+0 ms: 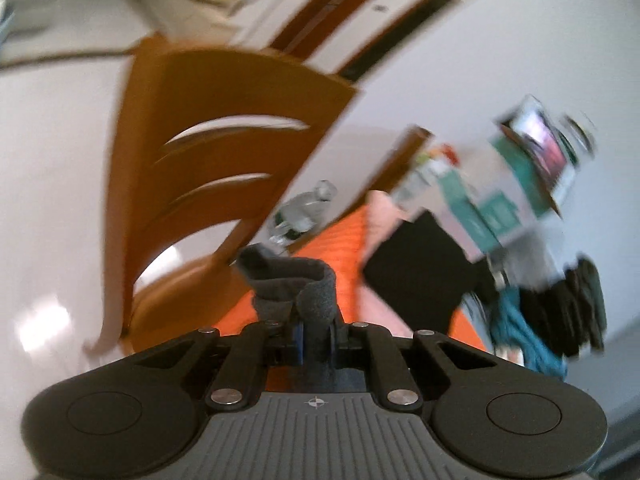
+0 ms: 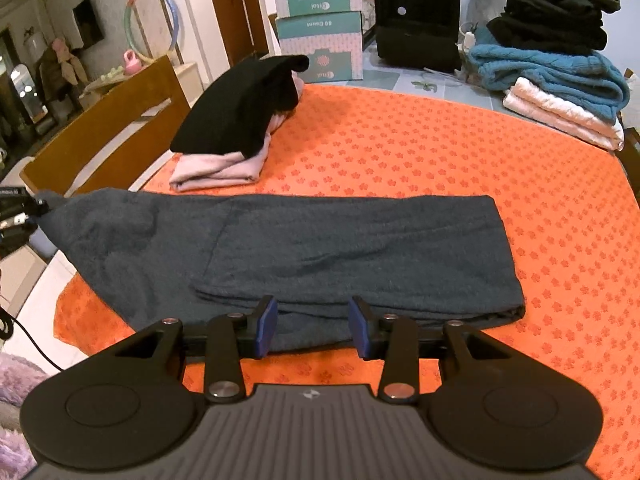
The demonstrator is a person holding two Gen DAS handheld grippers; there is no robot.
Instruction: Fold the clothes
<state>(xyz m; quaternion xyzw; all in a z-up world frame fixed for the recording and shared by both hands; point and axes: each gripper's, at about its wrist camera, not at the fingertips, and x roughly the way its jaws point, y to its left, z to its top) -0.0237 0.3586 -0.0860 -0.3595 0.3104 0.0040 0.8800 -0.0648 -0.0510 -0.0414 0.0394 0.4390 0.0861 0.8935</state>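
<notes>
A dark grey garment point(image 2: 320, 256) lies folded lengthwise across the orange tablecloth point(image 2: 440, 152). My right gripper point(image 2: 313, 326) is open, its blue pads point(image 2: 266, 324) just above the garment's near edge, holding nothing. My left gripper point(image 1: 310, 312) is shut on a corner of the dark grey garment point(image 1: 288, 280), lifted off the table's left side. That gripper also shows at the left edge of the right wrist view point(image 2: 24, 212), pinching the raised corner. The left wrist view is blurred.
A black and pink folded pile point(image 2: 240, 120) sits at the table's far left. A stack of white, teal and black clothes point(image 2: 560, 64) is at the far right. A wooden chair point(image 2: 108, 128) stands left; cardboard boxes point(image 2: 320, 24) are behind.
</notes>
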